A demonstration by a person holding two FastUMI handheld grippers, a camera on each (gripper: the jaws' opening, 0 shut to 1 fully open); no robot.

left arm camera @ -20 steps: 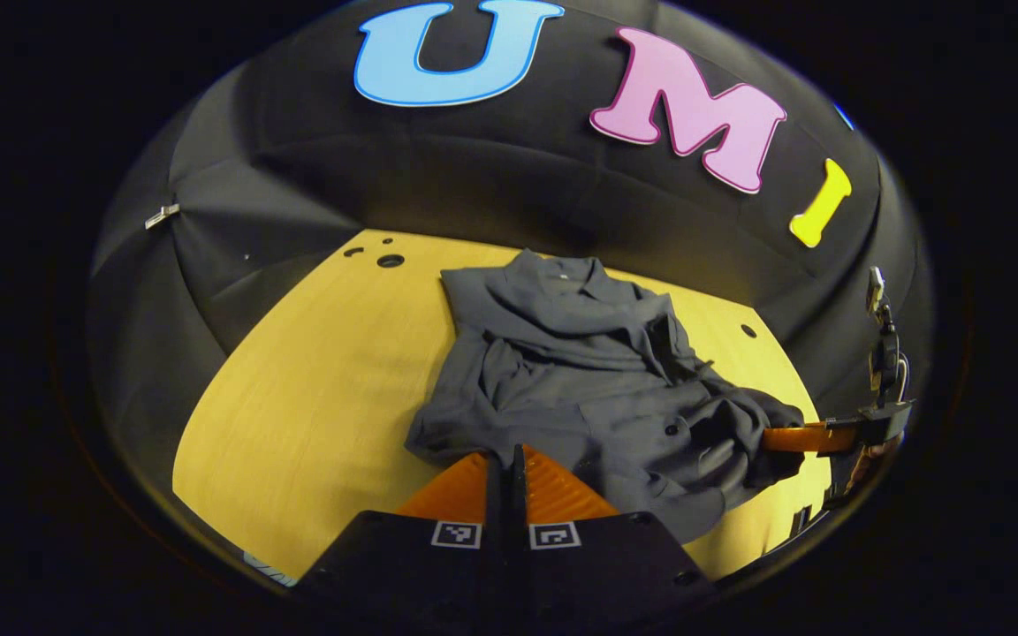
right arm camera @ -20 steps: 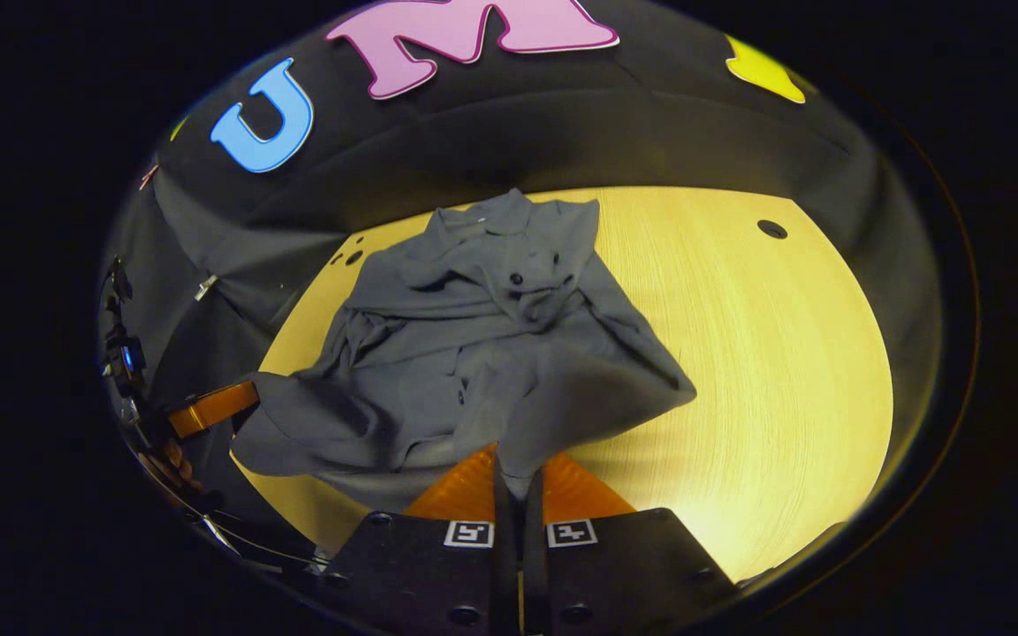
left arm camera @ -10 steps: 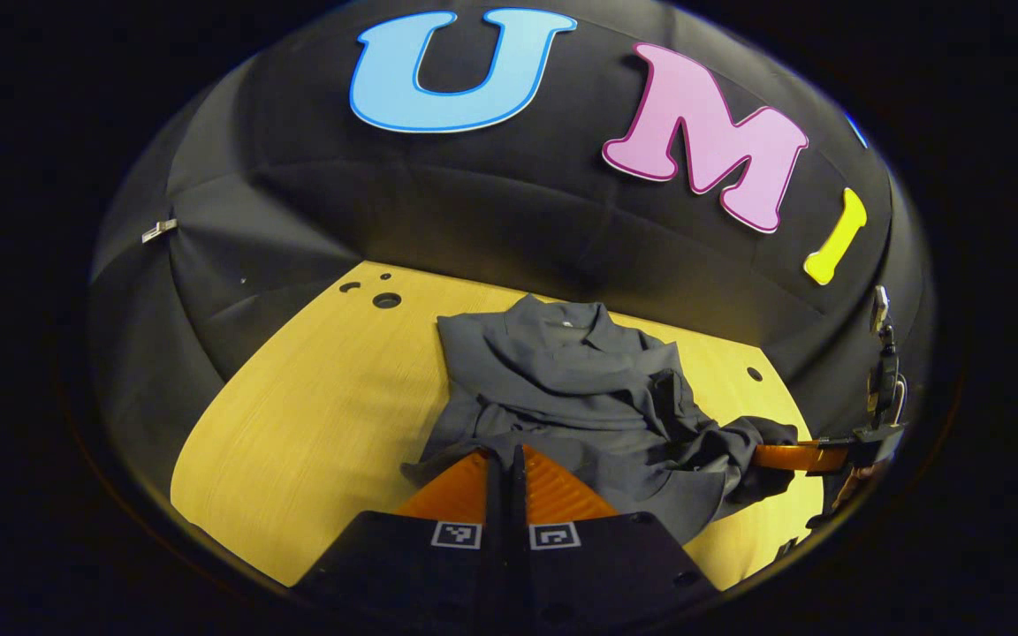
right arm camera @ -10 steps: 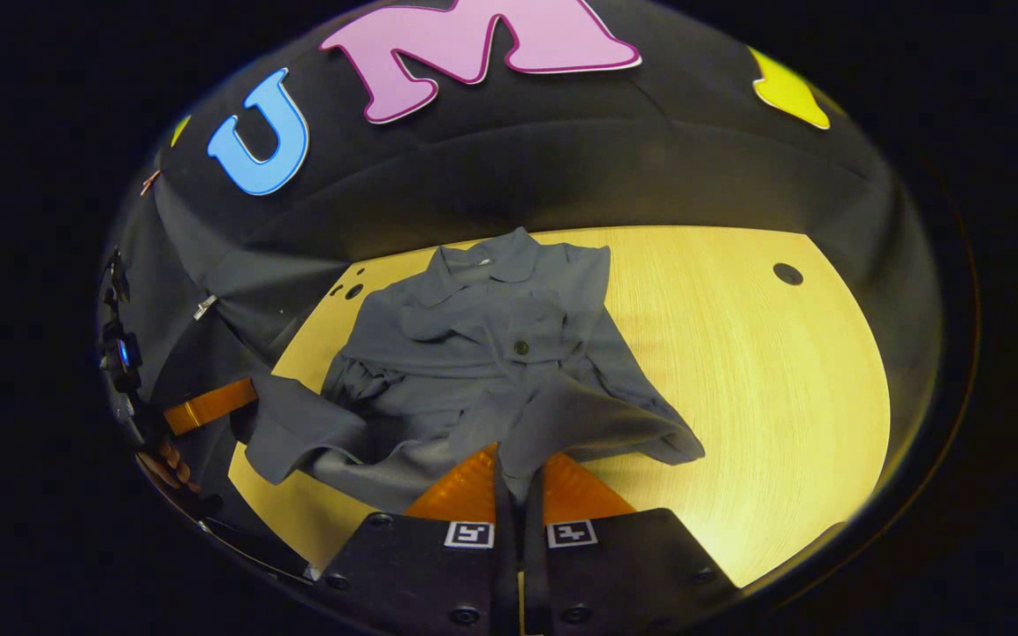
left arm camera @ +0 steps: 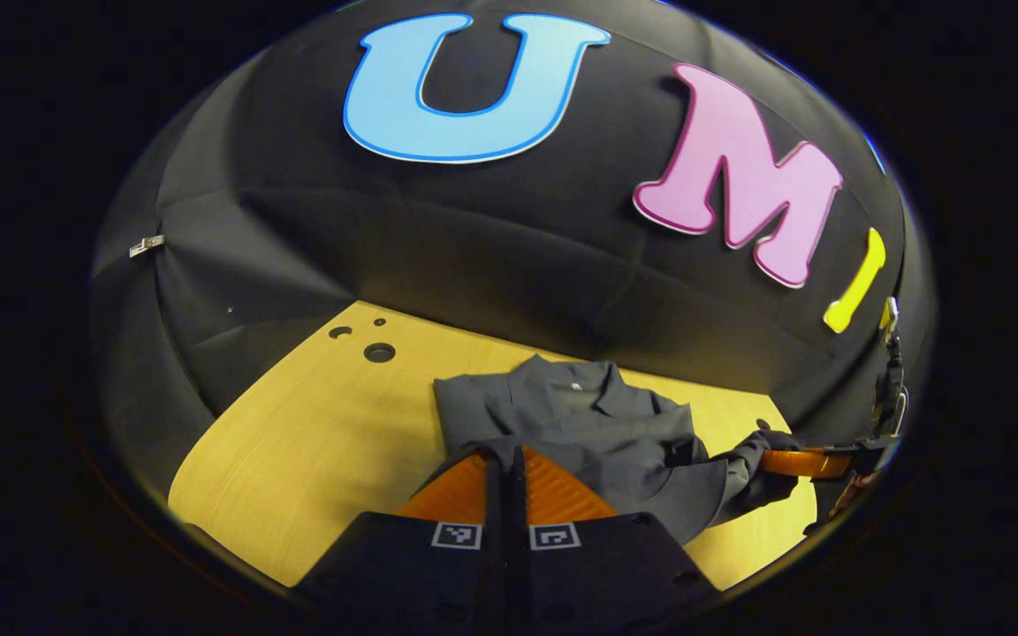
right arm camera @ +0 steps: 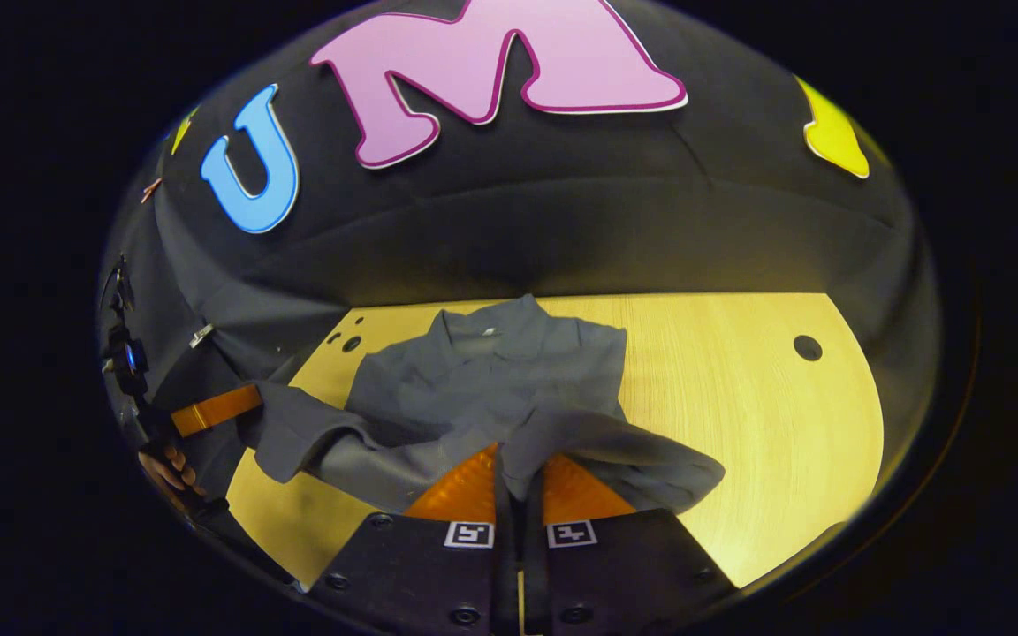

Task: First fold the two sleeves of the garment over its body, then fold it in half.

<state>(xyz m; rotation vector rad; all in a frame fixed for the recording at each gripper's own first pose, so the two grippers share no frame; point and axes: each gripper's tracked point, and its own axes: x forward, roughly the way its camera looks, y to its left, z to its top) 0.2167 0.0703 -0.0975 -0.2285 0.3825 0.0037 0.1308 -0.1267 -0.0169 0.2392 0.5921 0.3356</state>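
My left tool [left arm camera: 509,464] and right tool [right arm camera: 518,468] each pinch the shirt's [right arm camera: 482,389] lifted hem, raised above the yellow surface [right arm camera: 739,424], collar lying flat.

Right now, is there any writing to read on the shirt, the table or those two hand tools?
On the shirt, the collar tag: too small to read.
On the left gripper and right gripper, the square markers: coded patterns, no words.
On the table: none.
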